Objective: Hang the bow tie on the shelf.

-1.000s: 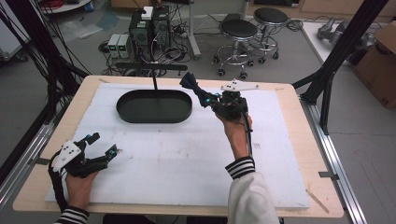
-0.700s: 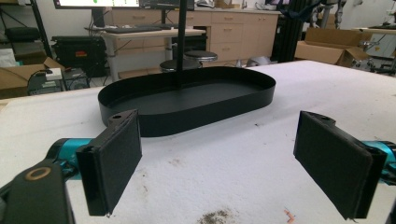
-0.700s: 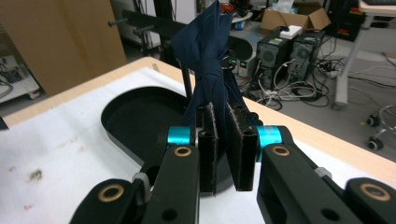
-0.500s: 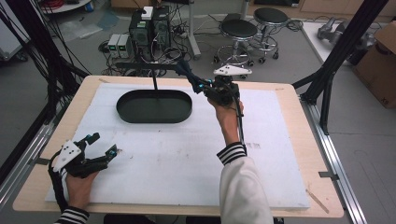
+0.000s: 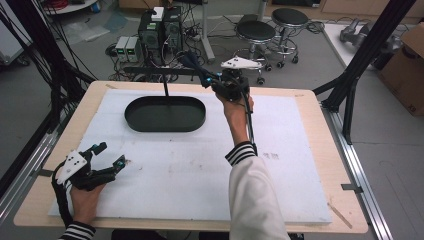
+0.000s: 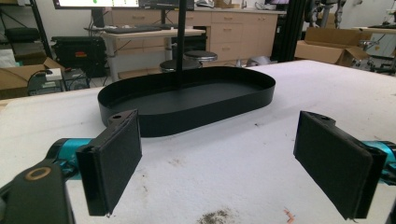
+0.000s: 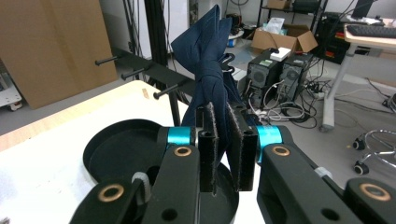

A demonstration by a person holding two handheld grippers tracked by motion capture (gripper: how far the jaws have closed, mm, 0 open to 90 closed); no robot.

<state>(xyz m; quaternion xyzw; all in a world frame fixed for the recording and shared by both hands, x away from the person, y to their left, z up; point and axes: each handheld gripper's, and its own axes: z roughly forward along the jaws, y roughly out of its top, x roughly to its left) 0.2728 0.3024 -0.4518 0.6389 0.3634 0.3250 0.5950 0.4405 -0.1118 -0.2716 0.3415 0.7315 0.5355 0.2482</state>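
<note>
A navy bow tie (image 7: pixel 208 42) is pinched between the pads of my right gripper (image 7: pixel 223 144), which is shut on it. In the high view the right gripper (image 5: pixel 204 80) is held up over the table's far edge, and the bow tie (image 5: pixel 190 61) points toward the black rack's crossbar (image 5: pixel 150 70). The rack's pegs (image 7: pixel 166 91) stick out just left of the tie. The rack's pole (image 5: pixel 165 89) stands in a black oval tray (image 5: pixel 131 117). My left gripper (image 5: pixel 111 154) rests on the white mat at the front left, open, its pads (image 6: pixel 114 158) wide apart and facing the tray (image 6: pixel 187 116).
A white foam mat (image 5: pixel 190 170) covers the wooden table (image 5: pixel 312 125). Beyond the far edge stand computer towers (image 5: pixel 160 30) with cables and two stools (image 5: pixel 257 32). A black frame post (image 5: pixel 360 60) rises at the right. A cardboard box (image 5: pixel 407 65) sits on the floor at the right.
My right gripper has carried the bow tie away from me and higher, from beside the tray to the far edge near the rack's crossbar. The left gripper has stayed put.
</note>
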